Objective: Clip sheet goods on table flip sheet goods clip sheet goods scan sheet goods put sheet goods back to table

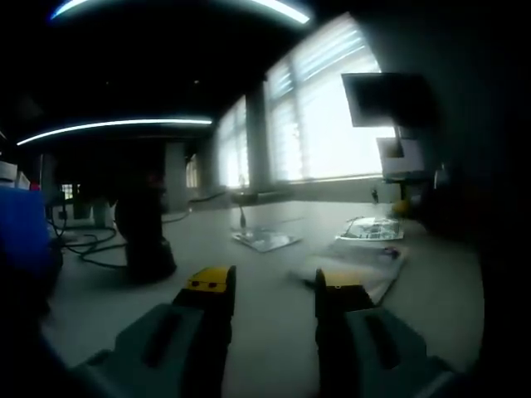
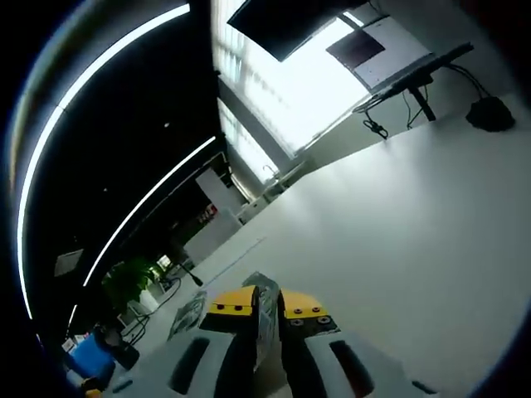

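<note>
My left gripper (image 1: 274,286) hangs open just above the white table (image 1: 274,332), nothing between its yellow-tipped jaws. Ahead of it lie several sheet packets: a glossy one (image 1: 265,240) in the middle, a printed one (image 1: 370,228) farther right, and a pale one (image 1: 365,264) just beyond the right jaw. In the right gripper view, my right gripper (image 2: 267,313) is shut on a thin shiny sheet packet (image 2: 265,290), held edge-on and lifted over the table (image 2: 415,232). Another packet (image 2: 189,313) lies on the table to its left.
A black rounded object (image 1: 145,240) with cables (image 1: 87,249) stands at the left, and something blue (image 1: 21,236) sits at the far left edge. A dark monitor (image 1: 383,98) hangs by the bright windows. A monitor stand (image 2: 415,83), a black lump (image 2: 489,112) and a plant (image 2: 124,282) surround the table.
</note>
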Tool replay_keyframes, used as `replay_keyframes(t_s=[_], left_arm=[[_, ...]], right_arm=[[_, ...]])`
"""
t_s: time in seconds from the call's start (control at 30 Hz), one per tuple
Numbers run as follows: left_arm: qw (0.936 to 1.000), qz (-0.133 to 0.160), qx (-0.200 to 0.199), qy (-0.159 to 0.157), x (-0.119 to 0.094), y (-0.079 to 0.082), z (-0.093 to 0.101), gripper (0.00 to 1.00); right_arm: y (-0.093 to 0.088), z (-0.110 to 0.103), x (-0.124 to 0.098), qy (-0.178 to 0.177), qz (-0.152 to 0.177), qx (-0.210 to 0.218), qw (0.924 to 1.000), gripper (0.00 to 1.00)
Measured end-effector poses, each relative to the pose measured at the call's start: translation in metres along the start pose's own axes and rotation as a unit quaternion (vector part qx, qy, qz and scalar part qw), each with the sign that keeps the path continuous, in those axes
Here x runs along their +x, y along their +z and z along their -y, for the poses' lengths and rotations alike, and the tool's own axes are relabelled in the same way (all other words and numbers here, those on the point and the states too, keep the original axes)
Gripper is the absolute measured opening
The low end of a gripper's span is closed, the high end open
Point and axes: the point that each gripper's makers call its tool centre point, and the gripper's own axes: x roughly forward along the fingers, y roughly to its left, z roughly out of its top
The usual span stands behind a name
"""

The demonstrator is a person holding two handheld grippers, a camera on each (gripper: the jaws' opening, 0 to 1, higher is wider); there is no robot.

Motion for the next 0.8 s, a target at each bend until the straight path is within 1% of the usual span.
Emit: replay_keyframes(t_s=[0.1, 0.3, 0.43, 0.5, 0.57, 0.63, 0.7, 0.73, 0.8], left_arm=[[1.0000, 0.000, 0.000, 0.000, 0.000, 0.000, 0.000, 0.31], [1.0000, 0.000, 0.001, 0.000, 0.000, 0.000, 0.001, 0.31], [1.0000, 0.000, 0.000, 0.000, 0.000, 0.000, 0.001, 0.31], [1.0000, 0.000, 0.000, 0.000, 0.000, 0.000, 0.001, 0.31], [1.0000, 0.000, 0.000, 0.000, 0.000, 0.000, 0.001, 0.31], [1.0000, 0.001, -0.001, 0.000, -0.001, 0.000, 0.001, 0.31], [1.0000, 0.001, -0.001, 0.000, -0.001, 0.001, 0.001, 0.31], [1.0000, 0.001, -0.001, 0.000, -0.001, 0.001, 0.001, 0.31], [1.0000, 0.000, 0.000, -0.001, 0.000, 0.000, 0.002, 0.31]], right_arm=[[-0.001, -0.001, -0.002, -0.003, 0.002, -0.006, 1.0000, 0.08], [-0.001, -0.003, -0.003, -0.004, 0.007, -0.025, 0.9997, 0.29], [0.006, -0.005, -0.004, 0.003, 0.019, -0.031, 0.9993, 0.36], [0.010, -0.011, -0.004, 0.015, 0.027, -0.031, 0.9990, 0.40], [0.017, -0.017, -0.003, 0.025, 0.043, -0.057, 0.9971, 0.44], [0.016, -0.026, -0.001, 0.043, 0.037, -0.074, 0.9956, 0.48], [0.015, -0.034, 0.001, 0.061, 0.031, -0.087, 0.9938, 0.49], [0.015, -0.038, 0.003, 0.072, 0.028, -0.109, 0.9910, 0.49], [0.013, -0.043, 0.006, 0.090, 0.015, -0.133, 0.9869, 0.49]])
